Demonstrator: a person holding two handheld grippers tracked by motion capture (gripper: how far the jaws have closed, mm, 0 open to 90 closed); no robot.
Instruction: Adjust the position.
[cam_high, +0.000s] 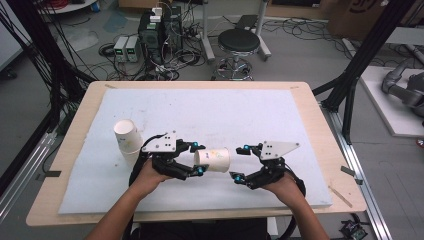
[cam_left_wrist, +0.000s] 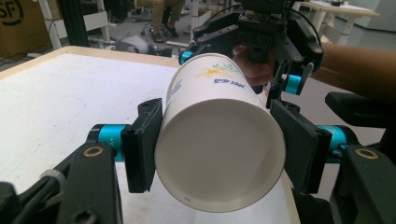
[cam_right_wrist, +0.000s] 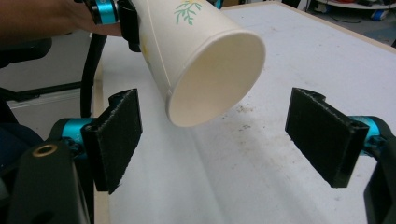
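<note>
- Lying over the wooden table (cam_high: 75, 200), a white foam sheet (cam_high: 210, 115) is carrying the work, with a black stool (cam_high: 239, 42) and cabled electronics boxes (cam_high: 155, 30) standing on the floor behind.
- Hanging on its side above the sheet's near middle, a paper cup (cam_high: 212, 159) with a flower print is pointing its open mouth toward the person's right.
- Pinching that cup near its base, the left tool (cam_high: 196, 158) is pressing one black pad on each side of the cup's wall, as the left gripper view shows (cam_left_wrist: 219, 149).
- Facing the cup's mouth from just beside it, the right tool (cam_high: 239, 162) is standing with its pads spread wide and touching nothing; in the right gripper view the cup's rim (cam_right_wrist: 212, 79) is hanging between and above them.
- Standing well to the left on the sheet, a stack of paper cups (cam_high: 127, 137) is leaning slightly, just beyond the left hand (cam_high: 147, 177).
</note>
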